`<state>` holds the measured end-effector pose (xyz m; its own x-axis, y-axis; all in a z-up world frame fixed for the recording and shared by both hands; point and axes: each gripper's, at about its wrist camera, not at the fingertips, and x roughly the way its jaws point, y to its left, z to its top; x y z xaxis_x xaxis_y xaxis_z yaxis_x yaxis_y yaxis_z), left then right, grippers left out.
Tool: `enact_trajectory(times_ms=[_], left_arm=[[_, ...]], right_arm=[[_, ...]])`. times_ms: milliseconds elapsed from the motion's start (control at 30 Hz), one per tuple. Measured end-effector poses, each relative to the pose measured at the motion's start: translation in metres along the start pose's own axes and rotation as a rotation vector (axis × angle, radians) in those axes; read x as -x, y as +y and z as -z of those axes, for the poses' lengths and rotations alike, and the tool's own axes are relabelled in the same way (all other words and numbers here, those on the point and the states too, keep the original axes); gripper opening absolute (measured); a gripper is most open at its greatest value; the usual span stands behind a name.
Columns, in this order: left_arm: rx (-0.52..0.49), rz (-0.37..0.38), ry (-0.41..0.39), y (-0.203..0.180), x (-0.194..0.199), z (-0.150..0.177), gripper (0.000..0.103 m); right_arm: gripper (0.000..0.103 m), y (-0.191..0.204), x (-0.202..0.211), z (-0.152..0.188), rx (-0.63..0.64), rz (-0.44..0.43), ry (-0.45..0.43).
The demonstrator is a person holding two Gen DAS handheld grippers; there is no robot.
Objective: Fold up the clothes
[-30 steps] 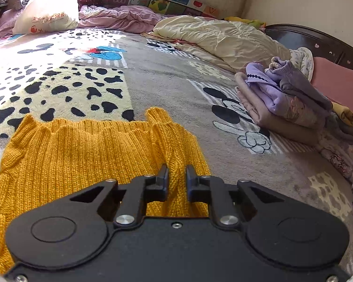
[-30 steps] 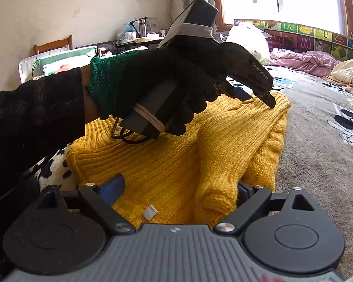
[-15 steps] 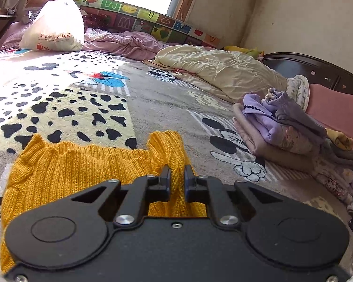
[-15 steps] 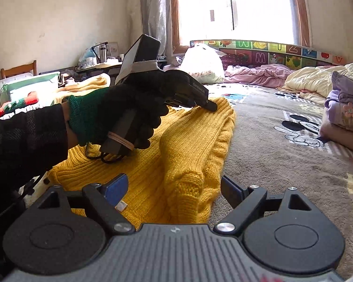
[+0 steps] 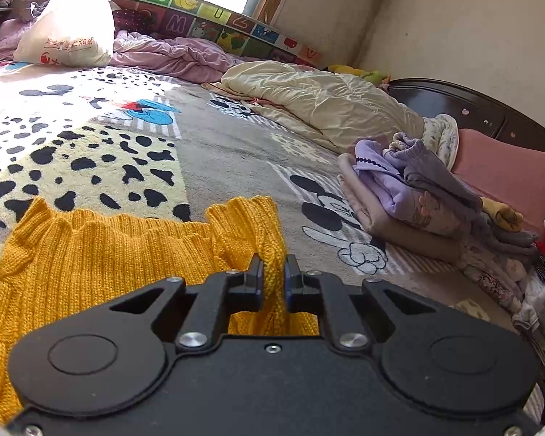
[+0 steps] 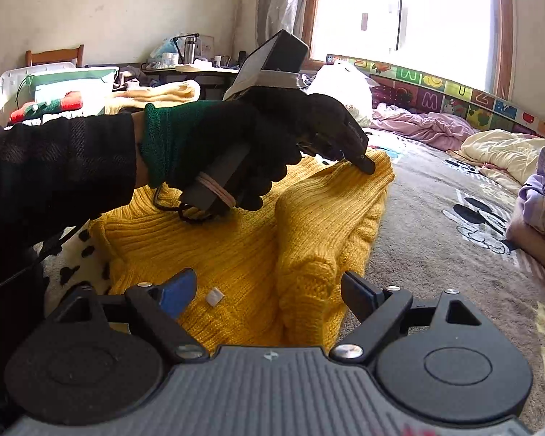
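The left gripper [image 5: 273,272] has its jaws clenched on a raised ridge of the yellow sweater [image 5: 101,250], which lies spread on the bed [image 5: 229,152]. The right gripper [image 6: 269,290] hovers with jaws wide apart, straddling the sweater's folded sleeve without gripping. Bare blanket lies at 3 o'clock; folded clothes [image 5: 410,196] are stacked at 2 o'clock.

The left hand-held gripper [image 5: 273,272] has its jaws pressed together on a pinched fold. The right hand-held gripper [image 6: 269,290] is spread wide, low and level. A black-gloved left hand [image 6: 236,145] grips its handle, arm outstretched.
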<state>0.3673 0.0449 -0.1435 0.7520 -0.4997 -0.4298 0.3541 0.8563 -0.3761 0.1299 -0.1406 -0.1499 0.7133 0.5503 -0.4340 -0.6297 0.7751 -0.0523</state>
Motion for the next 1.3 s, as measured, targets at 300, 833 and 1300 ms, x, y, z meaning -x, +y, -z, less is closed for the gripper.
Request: enact_trajectory(times_ms=[300, 833, 1300], left_arm=[[0.009, -0.026, 0.004, -0.002, -0.001, 0.004, 0.009], [-0.116, -0.237, 0.032, -0.018, -0.002, 0.003, 0.046], [-0.166, -0.097, 0.078, -0.025, -0.015, 0.003, 0.035]], right_arm=[[0.088, 0.015, -0.009, 0.009, 0.12, -0.122, 0.146], [0.089, 0.018, -0.015, -0.001, 0.195, -0.119, 0.086], [0.093, 0.021, -0.014, 0.003, 0.213, -0.102, 0.105]])
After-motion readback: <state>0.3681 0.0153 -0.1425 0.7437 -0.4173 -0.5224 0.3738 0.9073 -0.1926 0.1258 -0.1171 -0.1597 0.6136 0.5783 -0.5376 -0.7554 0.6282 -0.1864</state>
